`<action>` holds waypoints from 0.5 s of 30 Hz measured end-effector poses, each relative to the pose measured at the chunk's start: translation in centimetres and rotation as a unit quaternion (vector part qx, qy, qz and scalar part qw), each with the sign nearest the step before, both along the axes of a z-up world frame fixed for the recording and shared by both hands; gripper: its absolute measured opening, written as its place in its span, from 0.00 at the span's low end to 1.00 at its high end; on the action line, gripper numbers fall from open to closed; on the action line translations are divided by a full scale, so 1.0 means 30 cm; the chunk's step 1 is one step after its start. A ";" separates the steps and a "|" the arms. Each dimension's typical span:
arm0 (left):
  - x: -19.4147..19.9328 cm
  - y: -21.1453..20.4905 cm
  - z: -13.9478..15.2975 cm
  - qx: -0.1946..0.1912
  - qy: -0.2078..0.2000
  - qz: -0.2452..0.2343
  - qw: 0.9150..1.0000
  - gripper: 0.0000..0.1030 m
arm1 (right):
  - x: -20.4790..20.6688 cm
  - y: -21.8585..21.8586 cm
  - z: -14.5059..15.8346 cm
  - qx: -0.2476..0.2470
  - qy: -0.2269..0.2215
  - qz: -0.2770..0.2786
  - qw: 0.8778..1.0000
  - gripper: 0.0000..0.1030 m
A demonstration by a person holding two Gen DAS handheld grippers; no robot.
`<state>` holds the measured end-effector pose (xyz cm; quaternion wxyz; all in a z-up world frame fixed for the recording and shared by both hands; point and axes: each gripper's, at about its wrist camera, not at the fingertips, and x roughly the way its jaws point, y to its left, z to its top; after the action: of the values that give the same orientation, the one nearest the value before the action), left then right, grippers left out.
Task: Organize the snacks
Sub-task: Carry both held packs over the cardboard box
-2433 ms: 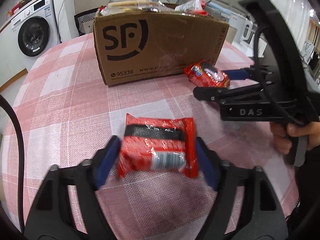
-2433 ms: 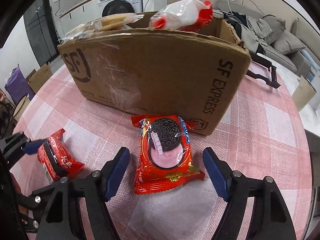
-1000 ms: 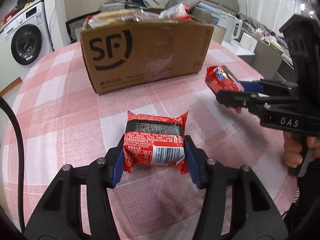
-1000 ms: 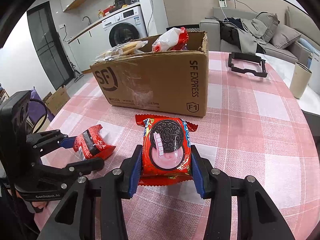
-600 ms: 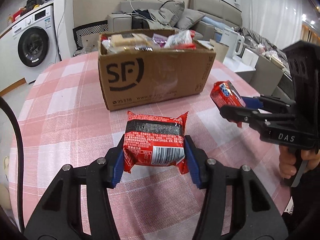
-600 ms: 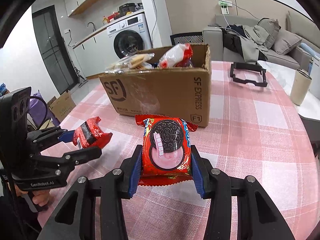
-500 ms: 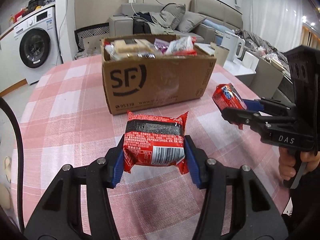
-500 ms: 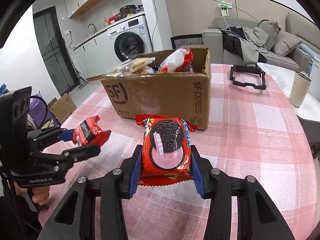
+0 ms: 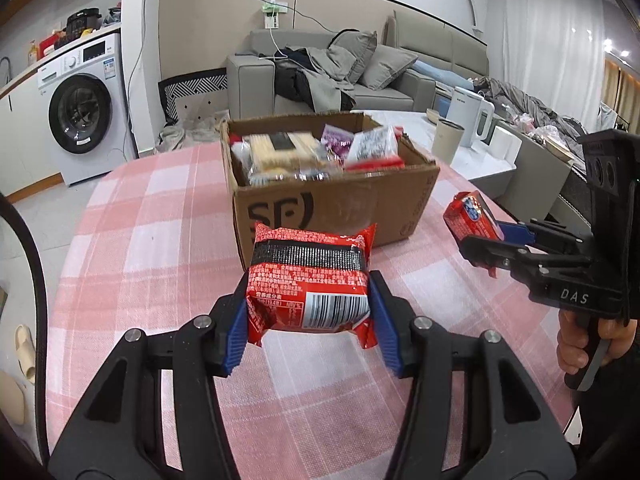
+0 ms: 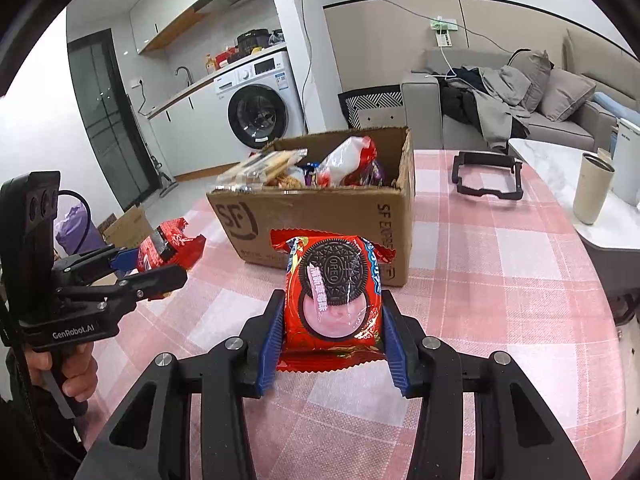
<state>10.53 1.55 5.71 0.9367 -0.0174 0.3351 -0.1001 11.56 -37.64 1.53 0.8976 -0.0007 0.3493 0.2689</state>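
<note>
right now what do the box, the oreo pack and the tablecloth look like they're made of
Box: brown corrugated cardboard, matte, with printed lettering and a ragged top edge. Oreo pack: thin glossy plastic film, crinkled, with glare and serrated ends. Tablecloth: probably woven fabric, matte pink check with a visible weave.

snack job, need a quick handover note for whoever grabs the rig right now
Left gripper: shut on a red pack, barcode side up, held above the table.
Right gripper: shut on an oreo pack, also off the table.
Box stands ahead of both, open, already holding several snacks.
Done: both packs picked up.
Left: put both in the box; no other loose snacks are in view.
</note>
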 end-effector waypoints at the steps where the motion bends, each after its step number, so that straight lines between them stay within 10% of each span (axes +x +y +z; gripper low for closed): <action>1: 0.005 0.005 0.010 0.001 -0.002 0.001 1.000 0.49 | 0.002 0.001 0.008 0.000 -0.003 0.000 1.000 0.44; 15: 0.133 0.044 0.100 0.003 -0.025 0.016 1.000 0.49 | 0.060 0.056 0.120 0.002 -0.030 0.006 1.000 0.44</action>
<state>14.53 2.88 8.70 0.9461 -0.0176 0.3120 -0.0845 13.36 -35.97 5.12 0.9063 -0.0087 0.3212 0.2745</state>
